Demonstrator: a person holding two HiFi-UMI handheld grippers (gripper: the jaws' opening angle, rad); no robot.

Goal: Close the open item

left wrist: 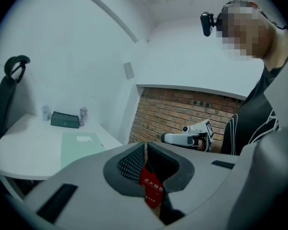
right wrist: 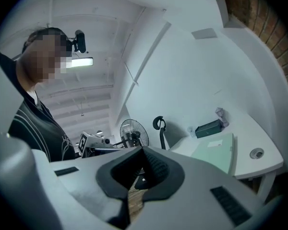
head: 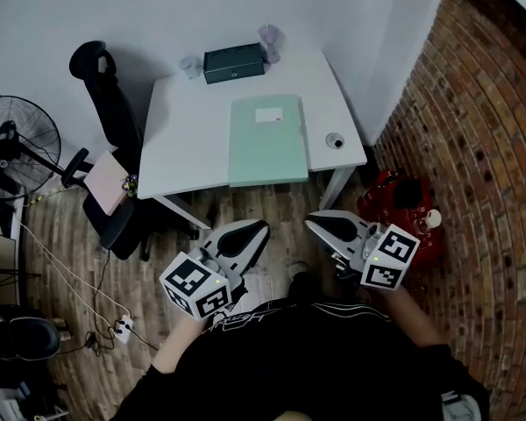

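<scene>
On the white table (head: 184,139) lies a pale green folder (head: 267,139), flat, with a white label. Behind it, at the table's back edge, stands a dark green box (head: 234,62); its lid looks down. Both also show small in the left gripper view, folder (left wrist: 79,147) and box (left wrist: 65,120). My left gripper (head: 257,228) and right gripper (head: 314,222) hang side by side near my body, over the wooden floor, well short of the table. Each is shut with nothing held: in the left gripper view (left wrist: 145,147) and the right gripper view (right wrist: 143,152) the jaws meet.
Two clear cups (head: 190,67) (head: 270,42) flank the box, and a small round object (head: 335,140) sits near the table's right edge. A black office chair (head: 114,121) and a fan (head: 17,143) stand left. A red fire extinguisher (head: 403,200) rests by the brick wall (head: 491,147).
</scene>
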